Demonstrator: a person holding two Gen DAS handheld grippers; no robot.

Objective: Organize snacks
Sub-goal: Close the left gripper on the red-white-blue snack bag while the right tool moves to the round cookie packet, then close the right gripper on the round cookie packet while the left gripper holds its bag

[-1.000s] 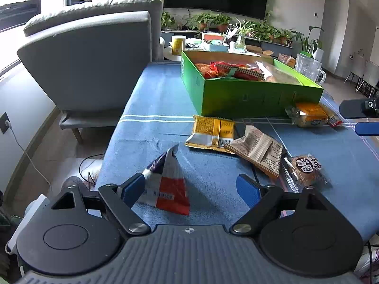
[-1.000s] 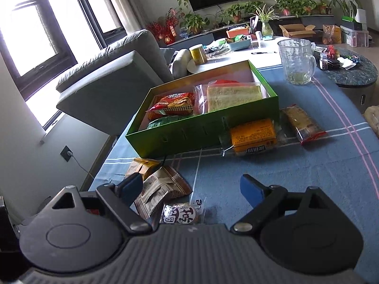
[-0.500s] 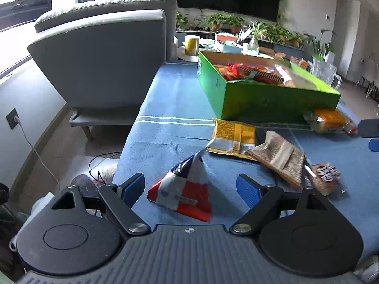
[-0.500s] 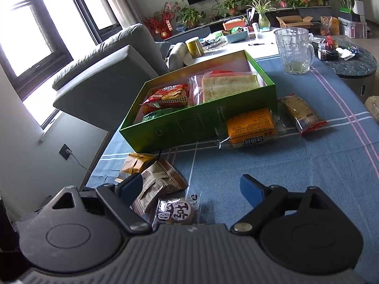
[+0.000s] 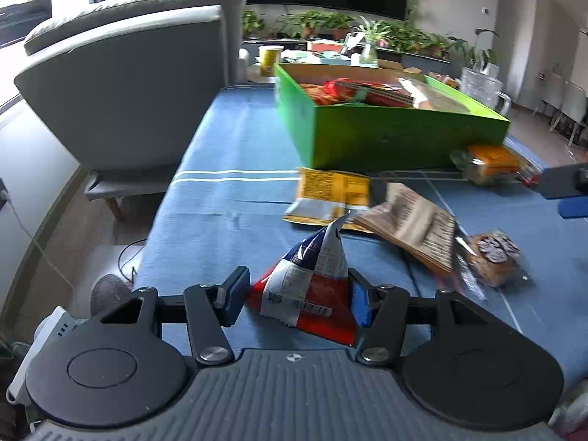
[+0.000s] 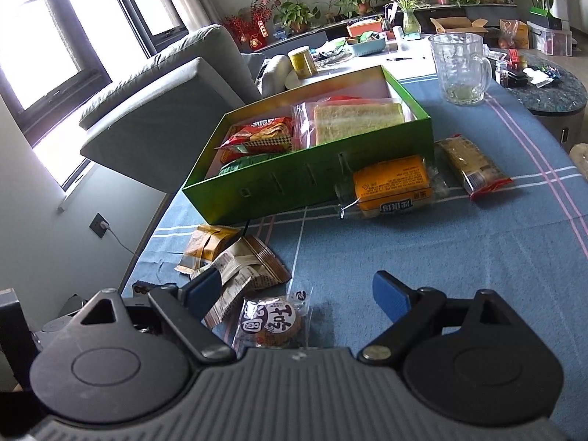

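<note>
Blue cloth covers the table [image 5: 228,169], and the green box [image 5: 389,136] sits toward its far side, already part-filled with a red snack pack [image 6: 264,134] and a clear-bagged bread slab [image 6: 356,121]. Loose snacks lie in front of it: orange pack [image 6: 391,185] touching the box wall, a long clear-wrapped bar [image 6: 472,167] just beside that, then yellow pouch [image 5: 330,194], brown pouch [image 5: 415,224] overlapping it, and a small round cake in clear wrap [image 6: 270,321].

Target now is the red-white-blue triangular packet [image 5: 312,286], standing peaked on the near cloth. Left gripper [image 5: 297,299] has just been closing, packet between its pads; the right-hand pad [image 5: 360,305] looks pressed to the foil, the left-hand pad [image 5: 235,299] seems at the packet's corner, contact hard to confirm. Likely light, puffy, crinkly film; it should dent and could slip, so a low squeeze across the wide base seems safer than the thin peak.

Right gripper [image 6: 294,297] is spread wide, empty, hovering over the round cake.

Route to the box looks blocked low by the yellow and brown pouches, so the packet probably needs lifting over them and the box wall. A glass mug [image 6: 461,70] stands beyond the box, well apart. A grey sofa [image 5: 128,84] is beside the table.
</note>
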